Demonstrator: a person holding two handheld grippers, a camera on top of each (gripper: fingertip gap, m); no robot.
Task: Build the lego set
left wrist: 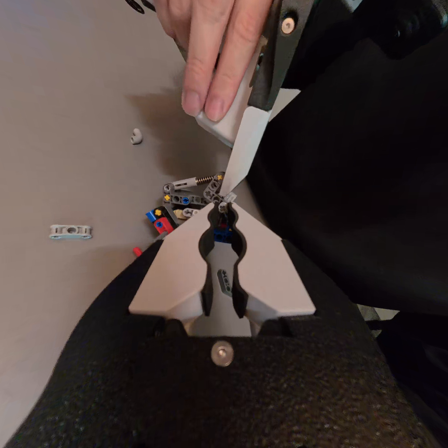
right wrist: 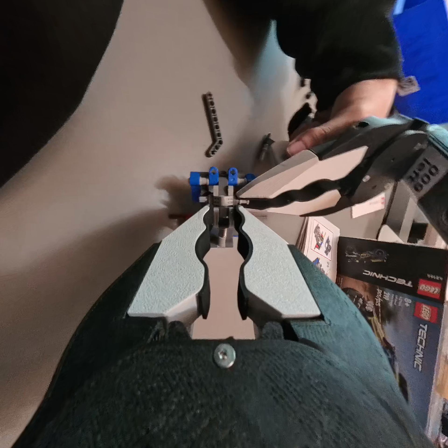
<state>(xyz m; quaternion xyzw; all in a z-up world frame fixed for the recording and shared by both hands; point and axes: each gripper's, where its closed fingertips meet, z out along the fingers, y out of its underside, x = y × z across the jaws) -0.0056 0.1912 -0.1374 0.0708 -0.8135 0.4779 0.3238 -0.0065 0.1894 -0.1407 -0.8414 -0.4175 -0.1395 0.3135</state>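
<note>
light: soft, dim | shadows: soft on table [left wrist: 72, 121] | edges: fisheye-bent | blur: right view background

Each camera sat behind its own fingers, looking forward and down, very near the table [left wrist: 72, 121]. Both views shared the lego assembly [right wrist: 218, 189] and the opposite gripper's tips.

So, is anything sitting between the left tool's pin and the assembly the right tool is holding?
Nothing visible does. The left tool holds a small grey pin whose tip sits right at the side of the blue-and-grey assembly clamped in the right tool. No loose part lies in between.
</note>
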